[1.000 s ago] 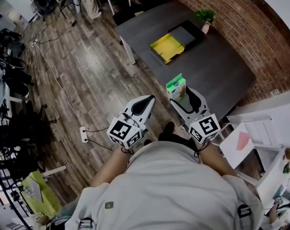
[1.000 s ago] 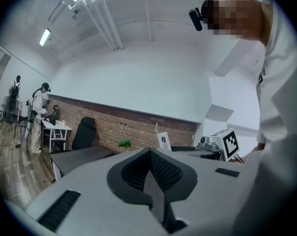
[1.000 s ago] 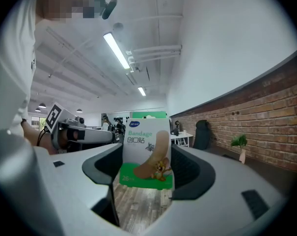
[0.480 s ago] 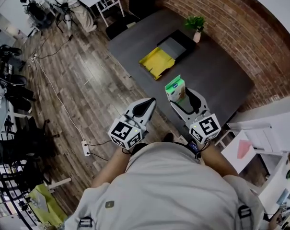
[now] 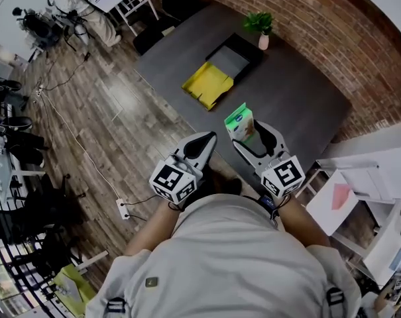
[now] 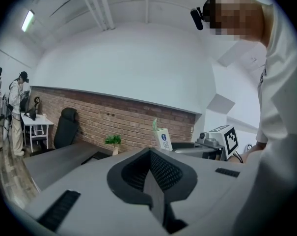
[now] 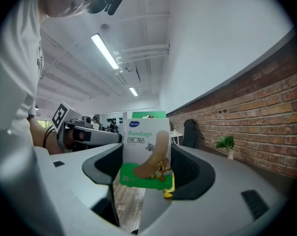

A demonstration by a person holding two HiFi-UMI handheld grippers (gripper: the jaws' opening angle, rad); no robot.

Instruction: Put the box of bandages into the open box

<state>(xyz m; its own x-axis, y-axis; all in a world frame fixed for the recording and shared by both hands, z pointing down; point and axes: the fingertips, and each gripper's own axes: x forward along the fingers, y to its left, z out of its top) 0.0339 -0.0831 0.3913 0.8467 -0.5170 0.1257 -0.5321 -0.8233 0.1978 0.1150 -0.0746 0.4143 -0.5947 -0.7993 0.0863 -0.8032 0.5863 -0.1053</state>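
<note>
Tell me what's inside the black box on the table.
Inside the black box only a flat grey layer shows; anything under that layer is covered. The bandage box is not in it: the right gripper holds it.

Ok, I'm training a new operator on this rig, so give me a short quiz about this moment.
1. Which gripper holds the box of bandages?
2. True or false: the open box sits on the floor.
3. The jaws of the left gripper are: A apart, B together, C on a plant.
Key: 1 the right gripper; 2 false, it sits on the table; 3 B.
</note>
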